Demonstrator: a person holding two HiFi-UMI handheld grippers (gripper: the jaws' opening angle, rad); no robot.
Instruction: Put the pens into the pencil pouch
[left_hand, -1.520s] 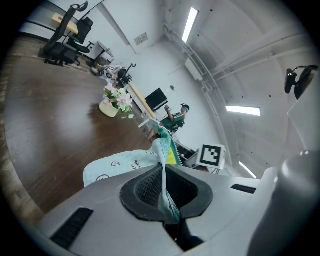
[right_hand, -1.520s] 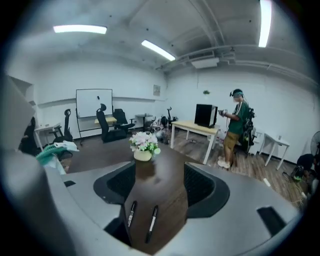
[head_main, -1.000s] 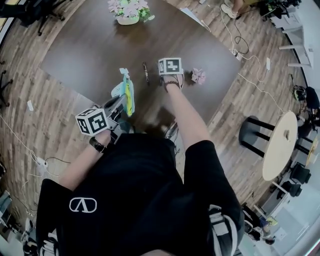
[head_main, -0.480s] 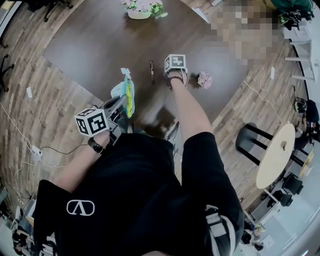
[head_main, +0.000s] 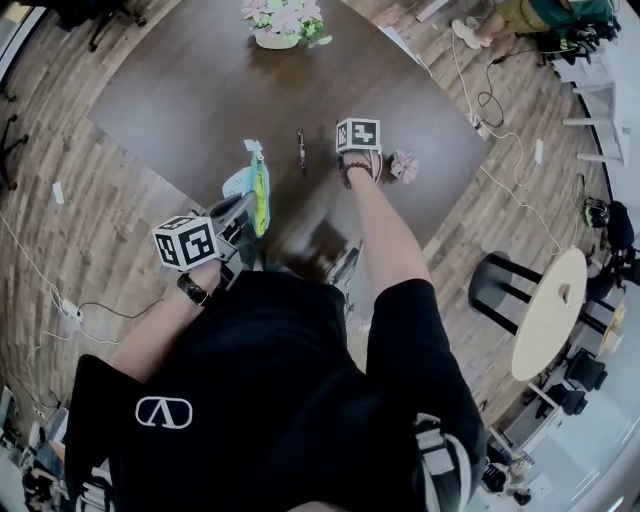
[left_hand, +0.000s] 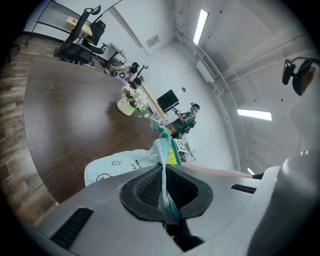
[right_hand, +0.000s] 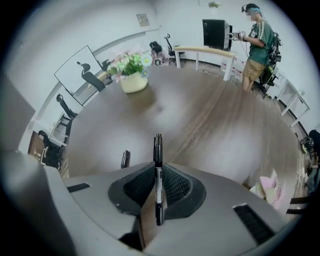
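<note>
My left gripper (head_main: 243, 205) (left_hand: 164, 192) is shut on the rim of the light blue pencil pouch (head_main: 254, 189) (left_hand: 123, 163), which has a yellow-green lining and hangs out over the near part of the brown table (head_main: 190, 90). My right gripper (head_main: 352, 165) (right_hand: 158, 192) points steeply down at the table, shut on a black pen (right_hand: 158, 181) that runs lengthwise between its pads. That pen is hidden in the head view. A second black pen (head_main: 300, 148) (right_hand: 125, 159) lies on the table just left of the right gripper.
A pot of pink and white flowers (head_main: 285, 22) (right_hand: 129, 75) (left_hand: 131, 102) stands at the table's far side. A pink crumpled thing (head_main: 403, 165) (right_hand: 267, 187) lies right of the right gripper. A person (right_hand: 256, 45) stands beyond the table, with chairs and desks around.
The head view has shifted slightly. My right gripper has drawn a little to the right of the loose pen. The left gripper and the pouch have kept still.
</note>
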